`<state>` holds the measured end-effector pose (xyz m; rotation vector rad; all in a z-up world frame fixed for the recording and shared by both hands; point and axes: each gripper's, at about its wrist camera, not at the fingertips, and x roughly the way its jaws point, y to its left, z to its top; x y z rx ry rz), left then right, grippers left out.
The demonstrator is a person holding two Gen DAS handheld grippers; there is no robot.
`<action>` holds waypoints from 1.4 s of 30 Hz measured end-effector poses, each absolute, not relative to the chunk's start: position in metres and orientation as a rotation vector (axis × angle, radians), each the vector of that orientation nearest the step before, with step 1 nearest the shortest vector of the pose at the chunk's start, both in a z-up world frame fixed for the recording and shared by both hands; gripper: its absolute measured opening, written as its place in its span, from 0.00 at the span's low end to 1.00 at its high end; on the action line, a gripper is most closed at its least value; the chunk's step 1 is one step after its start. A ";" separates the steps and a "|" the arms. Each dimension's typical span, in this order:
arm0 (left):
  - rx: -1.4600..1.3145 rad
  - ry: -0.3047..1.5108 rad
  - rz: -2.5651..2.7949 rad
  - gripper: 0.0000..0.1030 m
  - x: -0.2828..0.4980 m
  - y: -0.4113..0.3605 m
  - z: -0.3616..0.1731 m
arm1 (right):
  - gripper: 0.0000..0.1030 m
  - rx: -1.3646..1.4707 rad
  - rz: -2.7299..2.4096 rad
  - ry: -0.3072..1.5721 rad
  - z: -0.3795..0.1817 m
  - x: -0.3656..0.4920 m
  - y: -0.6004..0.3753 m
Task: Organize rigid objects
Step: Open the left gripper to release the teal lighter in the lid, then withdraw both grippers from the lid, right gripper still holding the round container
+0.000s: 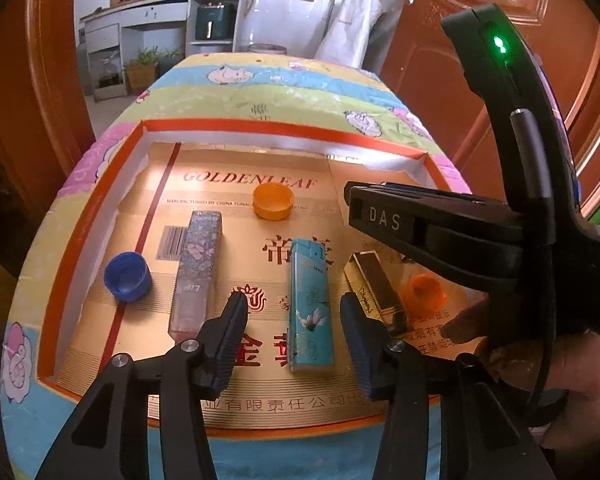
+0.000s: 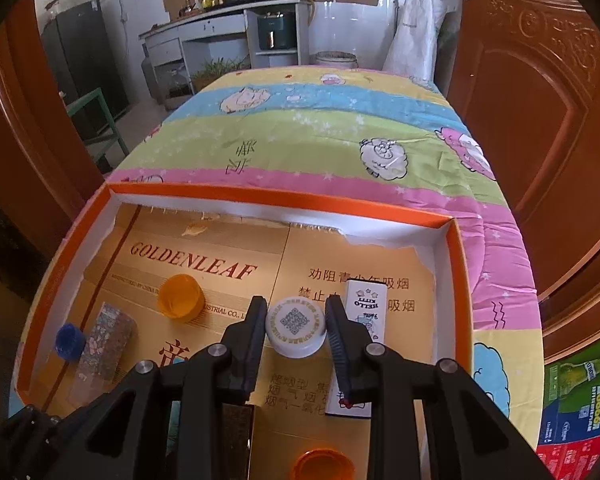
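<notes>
Left tool (image 1: pixel 294 320) spread wide, nothing held; teal lighter (image 1: pixel 311 306) between fingers, long axis toward 12 o'clock. Right tool (image 2: pixel 296 326) closed on white cap (image 2: pixel 296 326).

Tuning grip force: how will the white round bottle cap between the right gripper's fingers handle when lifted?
The white round plastic bottle cap looks small and hollow, so probably very light. Its curved side wall meets the flat pads at narrow contacts, so it may twist or pop out. Resting flat in the orange-rimmed box, it shouldn't roll.
</notes>
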<state>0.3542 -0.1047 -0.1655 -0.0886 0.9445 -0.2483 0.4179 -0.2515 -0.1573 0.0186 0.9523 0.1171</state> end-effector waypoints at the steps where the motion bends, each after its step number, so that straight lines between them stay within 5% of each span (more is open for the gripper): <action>1: -0.089 0.936 -0.248 0.48 0.353 -0.104 -0.164 | 0.30 0.031 0.119 0.944 -0.156 0.416 -0.253; 18: -0.009 0.818 -0.133 0.48 0.323 -0.090 -0.127 | 0.30 0.111 0.038 0.803 -0.120 0.370 -0.266; 42: 0.002 0.604 -0.076 0.48 0.184 -0.048 -0.041 | 0.30 0.091 -0.159 0.626 -0.049 0.162 -0.221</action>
